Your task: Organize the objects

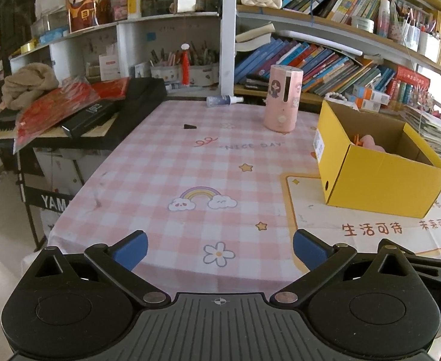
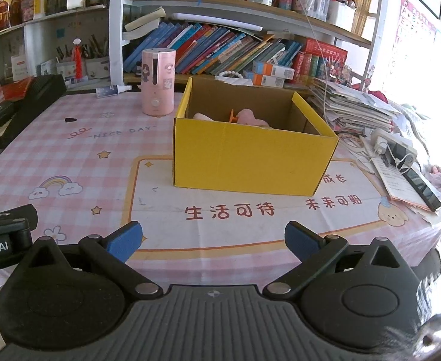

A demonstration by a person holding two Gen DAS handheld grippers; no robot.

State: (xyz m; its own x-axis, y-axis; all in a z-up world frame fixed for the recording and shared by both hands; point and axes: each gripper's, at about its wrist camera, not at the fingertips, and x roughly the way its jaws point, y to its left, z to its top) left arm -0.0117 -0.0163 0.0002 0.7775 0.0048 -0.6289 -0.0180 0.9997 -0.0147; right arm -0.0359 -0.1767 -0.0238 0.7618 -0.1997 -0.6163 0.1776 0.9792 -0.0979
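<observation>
The yellow cardboard box stands open-topped on the pink checked tablecloth, its base on the cream printed panel of that cloth; inside it, low against the near wall, lie pale pink soft items and a small orange piece, though what these are cannot be told. Left of the box and a little behind it stands the pink cylindrical dispenser, upright, apart from the box; farther left of the box, at the cloth's back edge, a small spray bottle lies on its side; a small black wedge-shaped object lies alone on the cloth, well to the left of the box. Behind the box runs a shelf of leaning books; to the right of the box sits a heap of papers, with a white power strip nearer the front.

The left gripper hovers over the cloth, left of the box and nearer the front edge, its blue-padded fingers spread wide with nothing between them; the right gripper is likewise spread wide and empty, directly in front of the box, above the cream panel, its fingers clear of the box.
</observation>
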